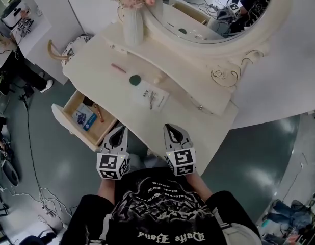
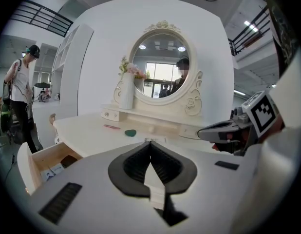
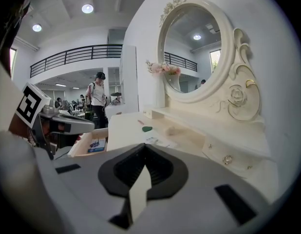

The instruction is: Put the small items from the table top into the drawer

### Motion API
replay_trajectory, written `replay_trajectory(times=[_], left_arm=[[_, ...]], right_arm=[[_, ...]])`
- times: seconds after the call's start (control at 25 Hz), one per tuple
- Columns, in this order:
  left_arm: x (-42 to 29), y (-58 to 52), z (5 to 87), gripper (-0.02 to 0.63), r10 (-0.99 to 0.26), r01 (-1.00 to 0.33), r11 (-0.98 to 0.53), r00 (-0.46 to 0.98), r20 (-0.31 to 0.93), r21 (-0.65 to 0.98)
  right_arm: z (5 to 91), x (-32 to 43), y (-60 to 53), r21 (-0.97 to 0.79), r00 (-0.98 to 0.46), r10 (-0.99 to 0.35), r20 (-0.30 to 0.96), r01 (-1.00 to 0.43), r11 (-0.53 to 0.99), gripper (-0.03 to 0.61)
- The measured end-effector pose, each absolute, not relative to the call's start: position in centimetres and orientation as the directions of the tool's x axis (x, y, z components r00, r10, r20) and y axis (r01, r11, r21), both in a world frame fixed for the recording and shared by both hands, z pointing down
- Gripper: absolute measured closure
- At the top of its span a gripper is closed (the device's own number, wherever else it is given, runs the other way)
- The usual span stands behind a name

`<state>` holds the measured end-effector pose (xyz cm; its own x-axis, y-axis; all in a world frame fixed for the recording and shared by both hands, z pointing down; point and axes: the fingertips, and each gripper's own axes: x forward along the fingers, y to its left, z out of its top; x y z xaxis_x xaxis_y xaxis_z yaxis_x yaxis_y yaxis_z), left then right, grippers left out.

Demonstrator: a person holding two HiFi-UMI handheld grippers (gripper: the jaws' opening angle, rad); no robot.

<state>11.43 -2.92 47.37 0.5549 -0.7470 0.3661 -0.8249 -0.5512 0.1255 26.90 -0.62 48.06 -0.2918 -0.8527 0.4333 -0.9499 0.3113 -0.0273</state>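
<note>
Status: drawer is open at the left end of the surface, w/ a blue packet and a brown item inside. A pink stick, green disc and white card lie on the surface, so est. approx. half the job is left. L gripper and R gripper hover at the near edge, jaws fully together, nothing held, well apart from those items.

Black T-shirt with white gothic print is worn. The left gripper and right gripper are built as pale grey shells with black ribbed pads; a black-and-white marker cube is fixed on each.
</note>
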Motion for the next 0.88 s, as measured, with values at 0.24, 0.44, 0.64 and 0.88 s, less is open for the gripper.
replay_trajectory(times=[0.24, 0.44, 0.64, 0.88], left_arm=[[10.5, -4.3, 47.5, 0.598, -0.739, -0.817, -0.563, 0.566, 0.365, 0.128], [8.3, -6.2, 47.0, 0.598, -0.728, -0.806, -0.578, 0.578, 0.367, 0.124], [6.5, -8.2, 46.5, 0.598, -0.738, -0.808, -0.576, 0.579, 0.347, 0.123], [5.8, -9.0, 45.9, 0.598, -0.725, -0.79, -0.603, 0.602, 0.334, 0.116]], right_arm=[[47.7, 26.6, -2.3, -0.052, -0.26, -0.868, 0.423, -0.963, 0.263, 0.569], [47.4, 25.3, -3.8, -0.052, -0.228, -0.872, 0.433, -0.972, 0.228, 0.569], [48.0, 24.7, -4.5, -0.034, -0.189, -0.871, 0.454, -0.98, 0.195, 0.568], [49.0, 24.3, -5.8, -0.037, -0.136, -0.861, 0.491, -0.99, 0.135, 0.568]])
